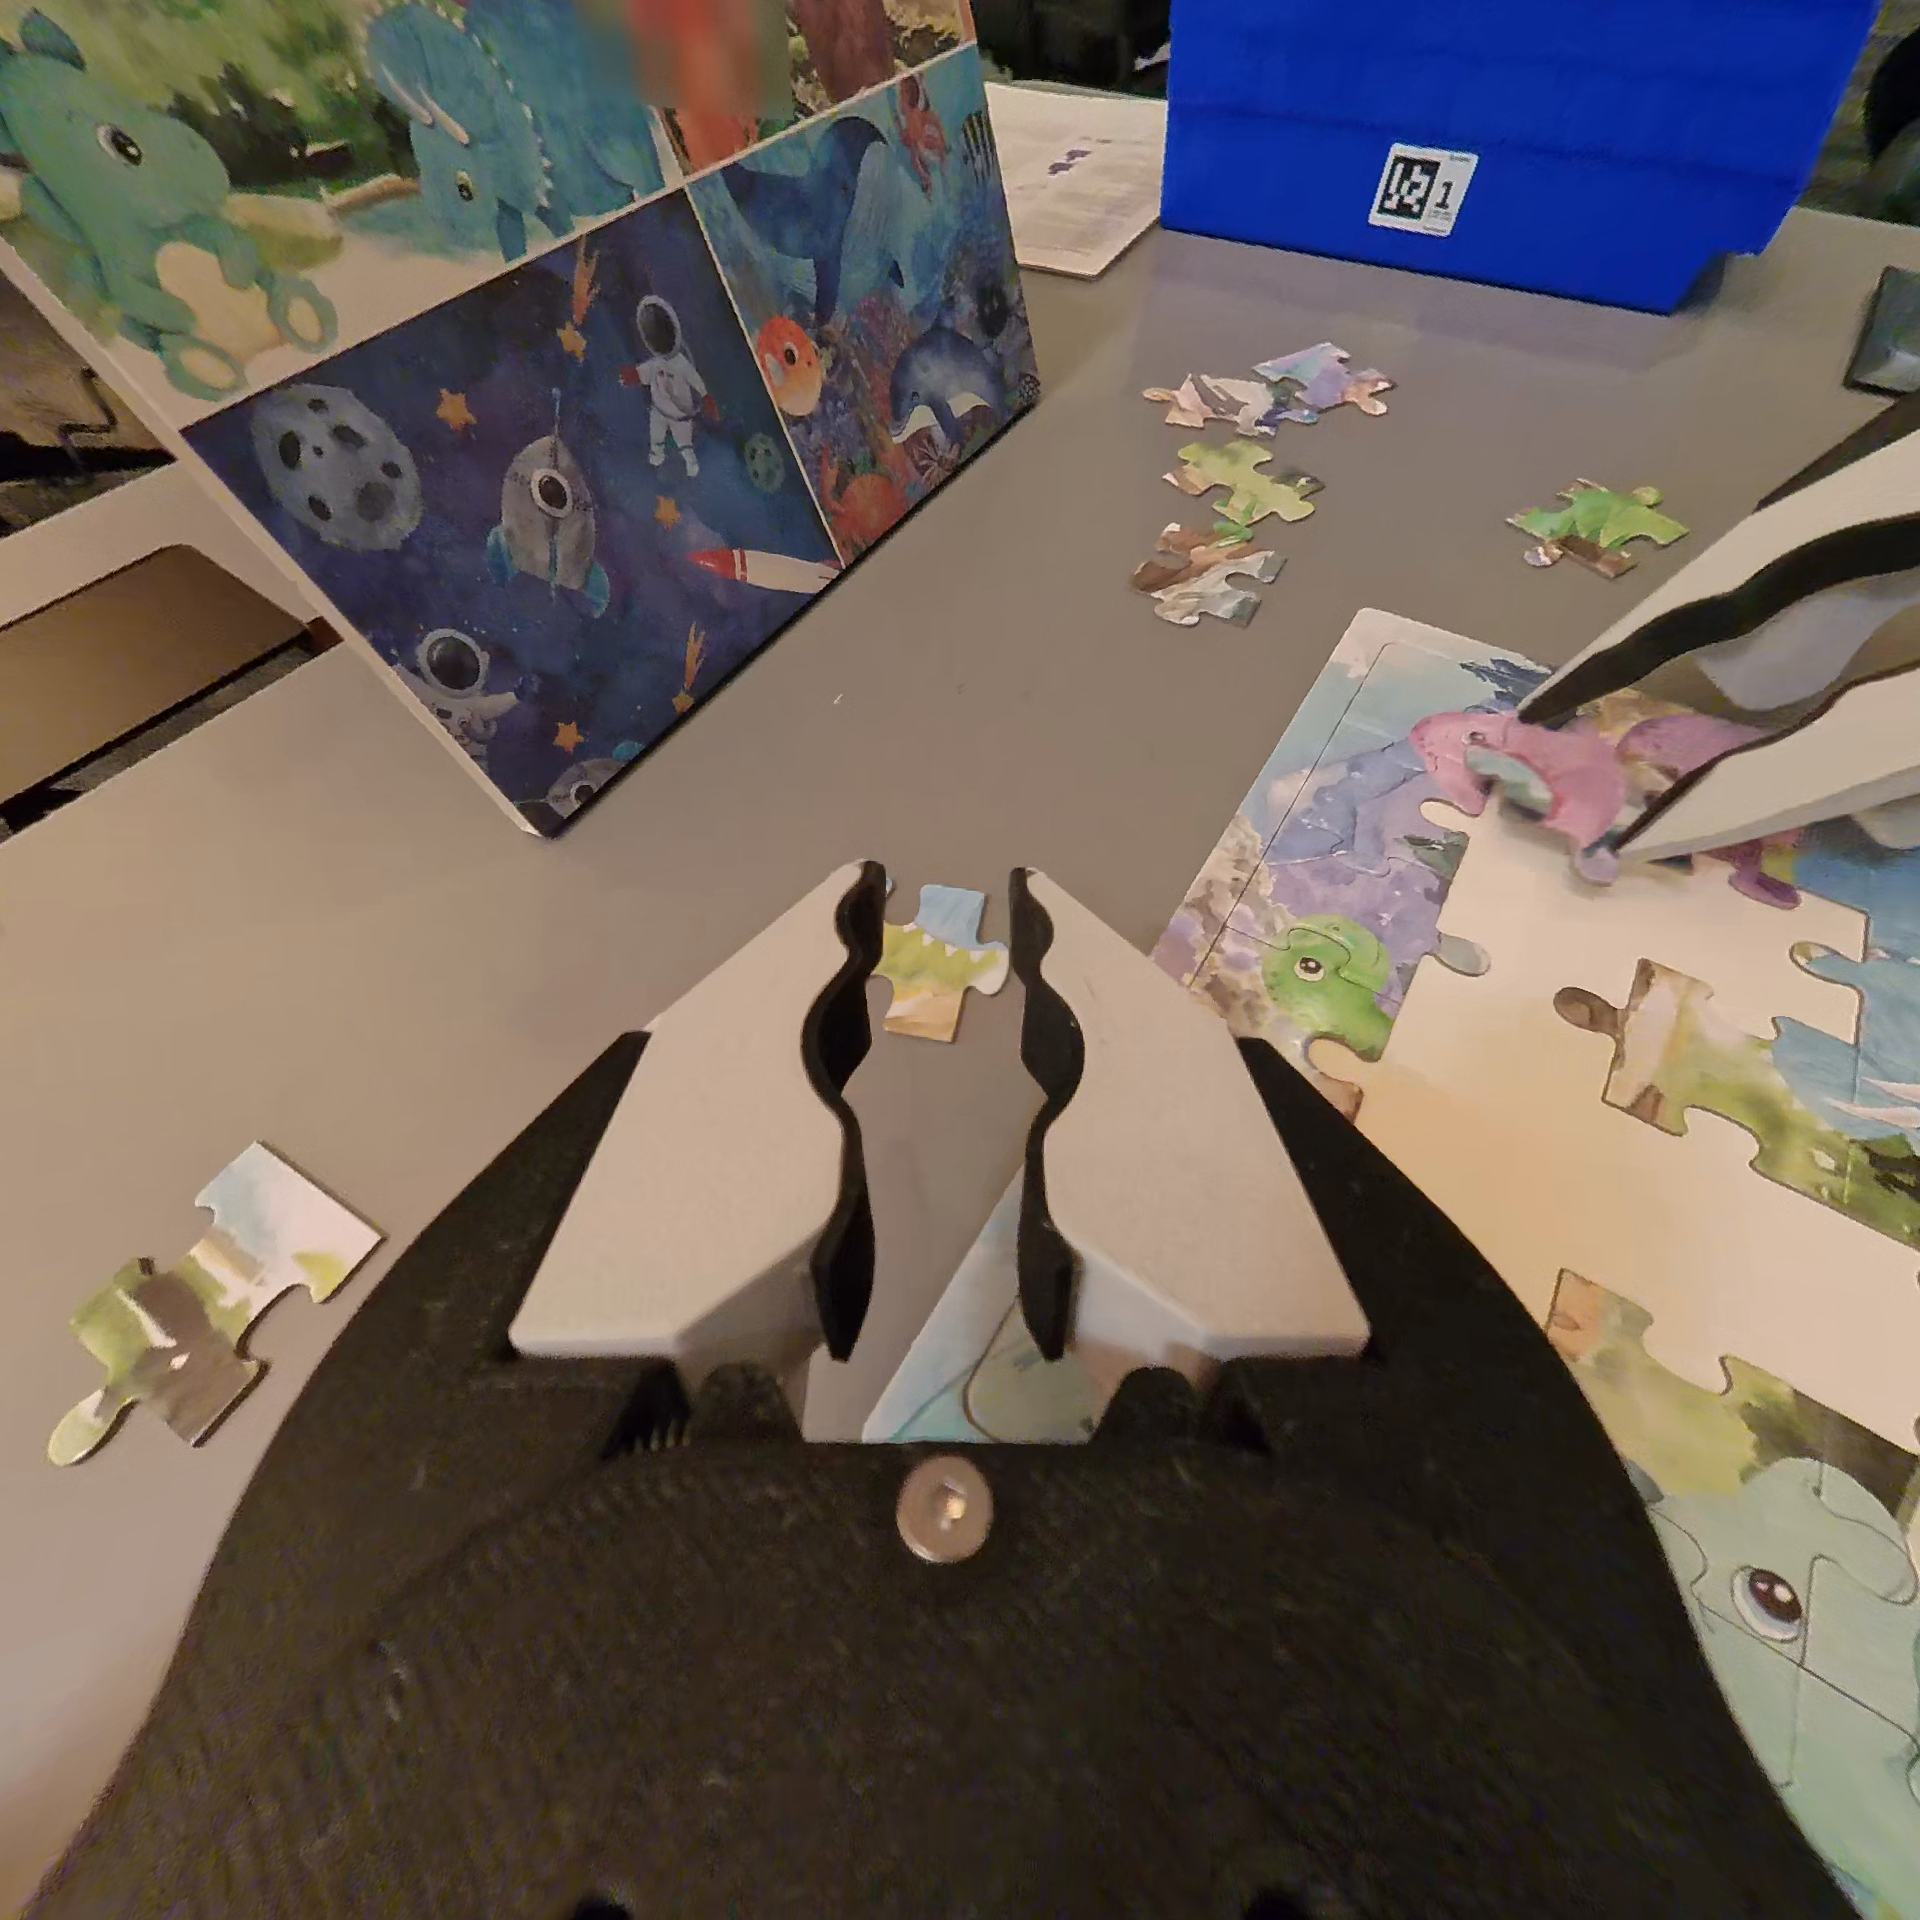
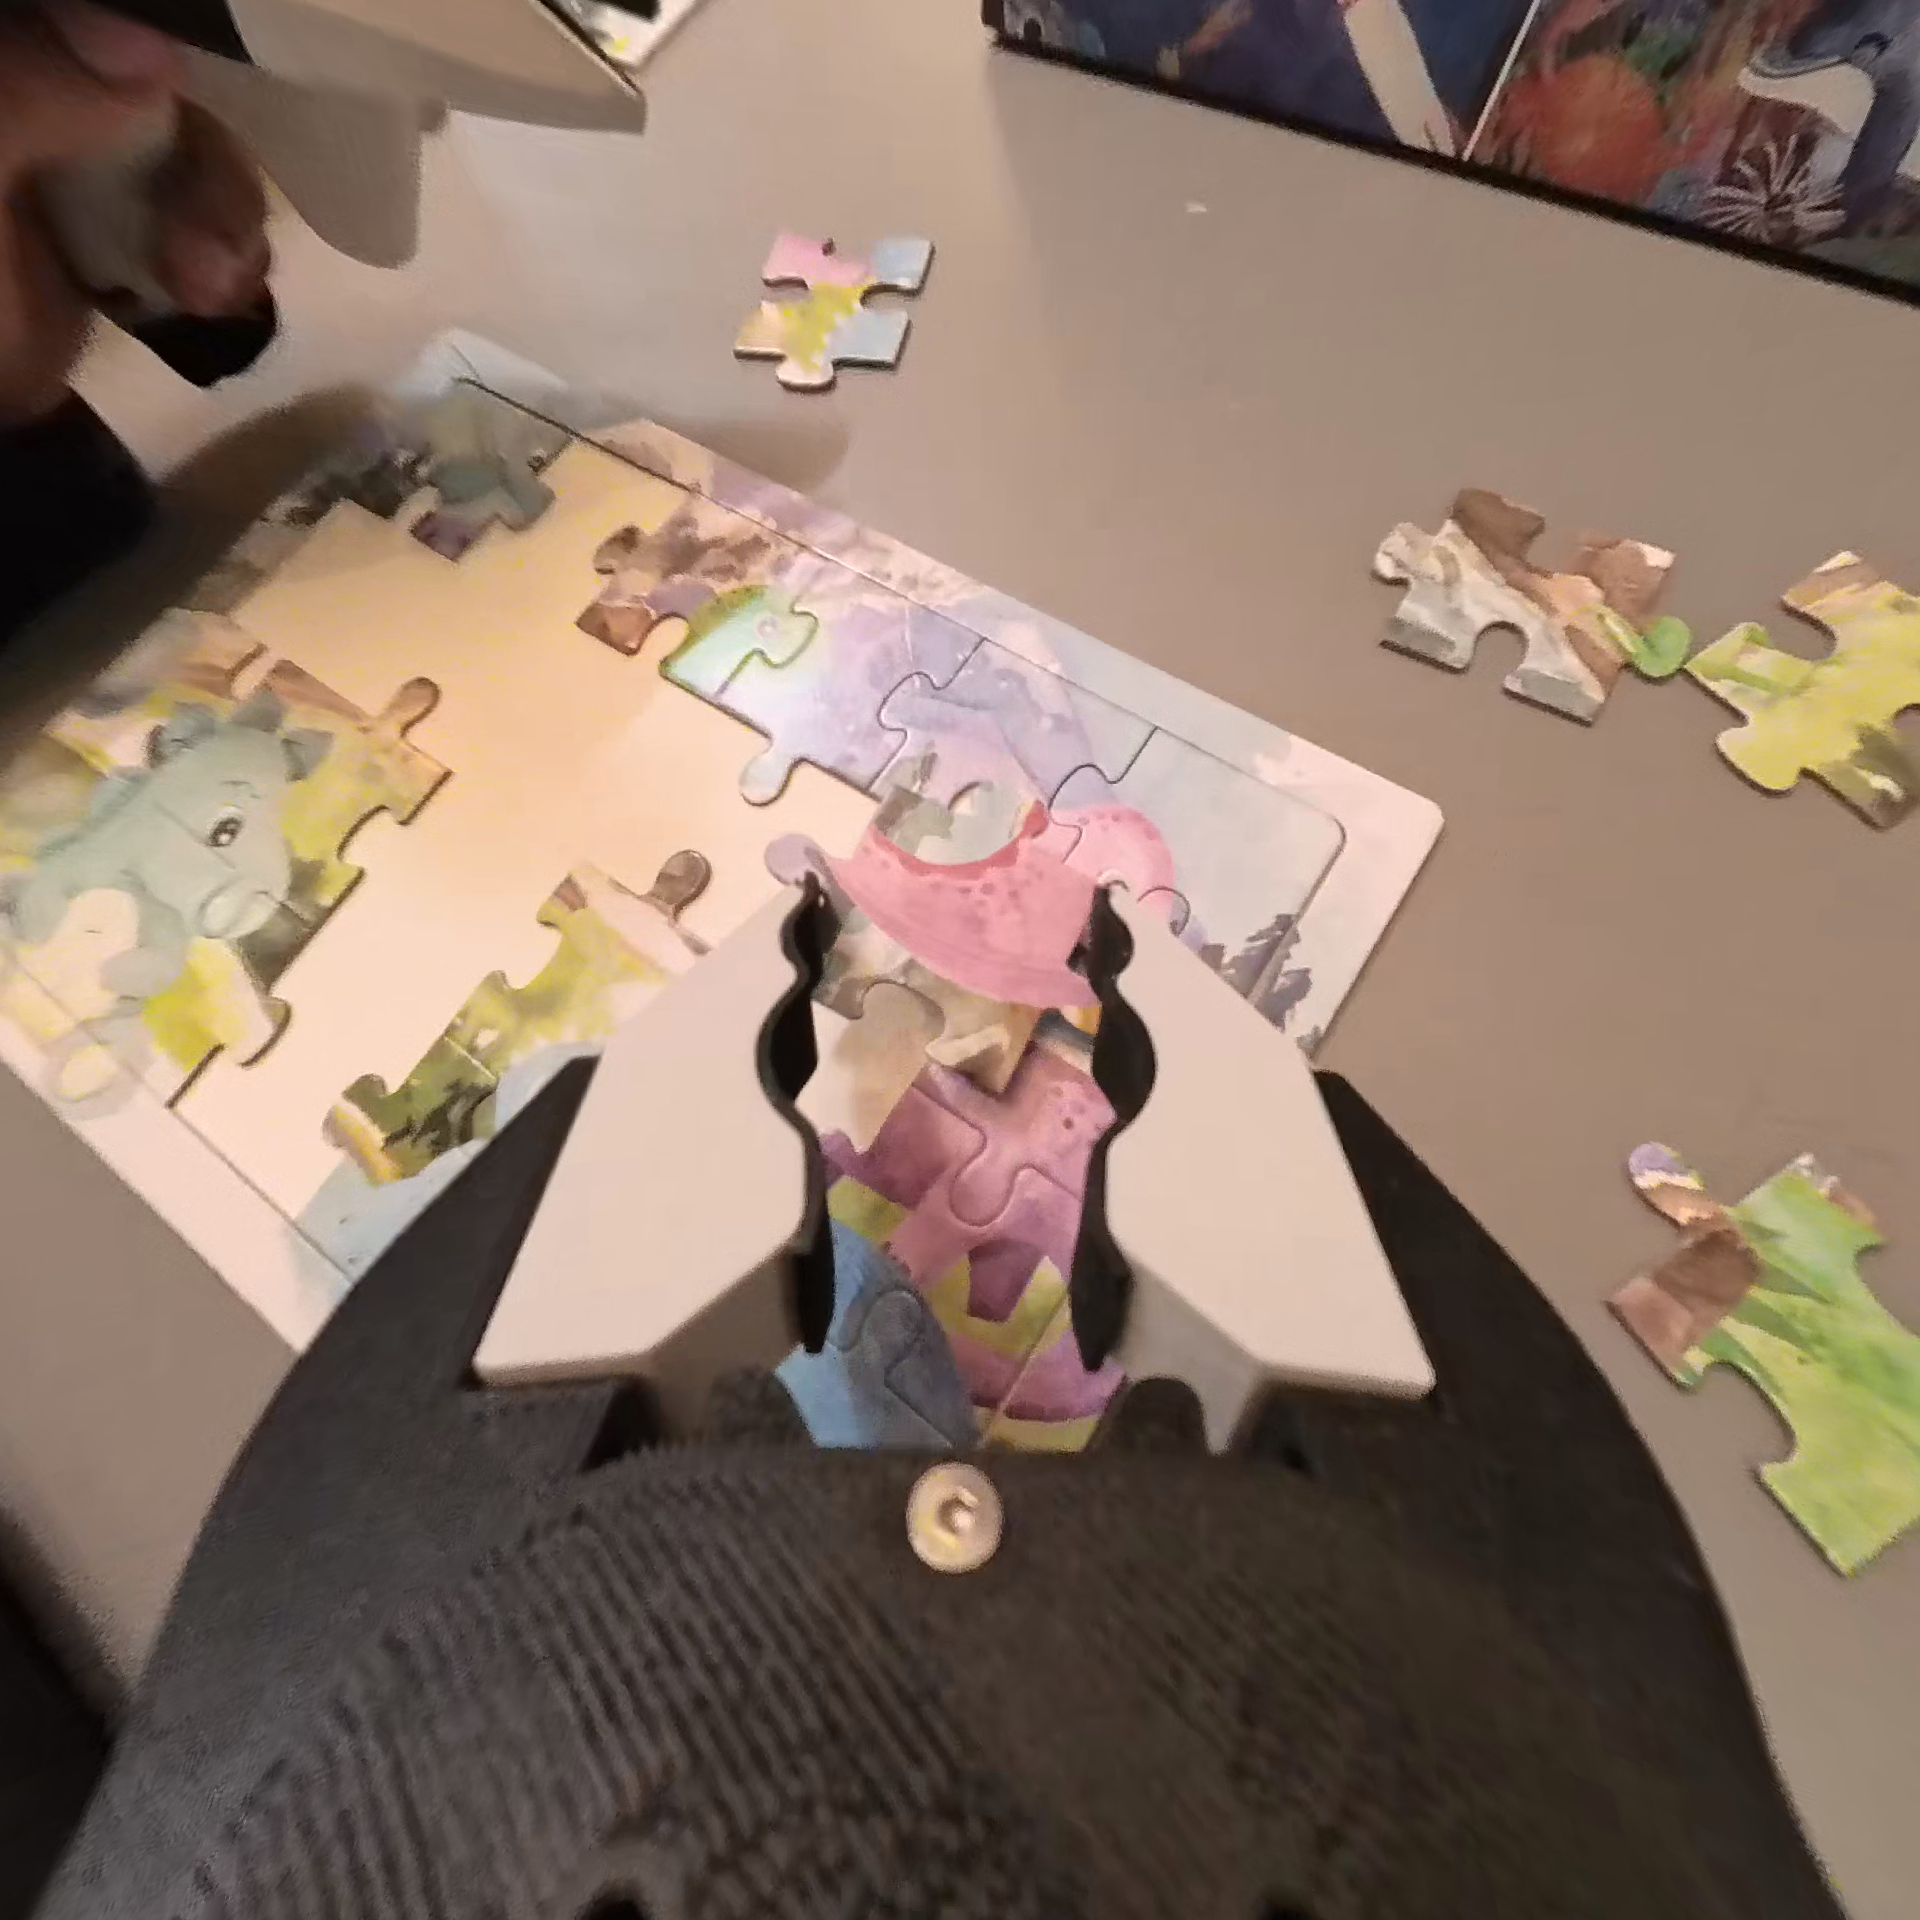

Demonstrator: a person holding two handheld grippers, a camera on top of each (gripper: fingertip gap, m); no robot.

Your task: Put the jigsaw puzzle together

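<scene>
Jigsaw puzzle tray, a flat white cardboard frame with a pastel dinosaur picture, is lying on the grey table, partly filled: pieces are sitting along its far edge and near side, and a bare cream middle is waiting for more. Right gripper is closing narrowly on a pink dinosaur puzzle piece, fingertips gripping its two side edges and holding it tilted over the right end of the tray, probably lining its tabs up with the neighbouring pink and purple pieces. Left gripper is hovering with jaws moderately apart and nothing between them, low over the table just left of the tray; a small blue-and-green loose piece is lying just beyond its tips, likely the next pick. Other loose pieces are lying scattered to the far side, seemingly laid face up for easy sorting. Illustrated puzzle box is standing upright beyond, perhaps as picture reference.
</scene>
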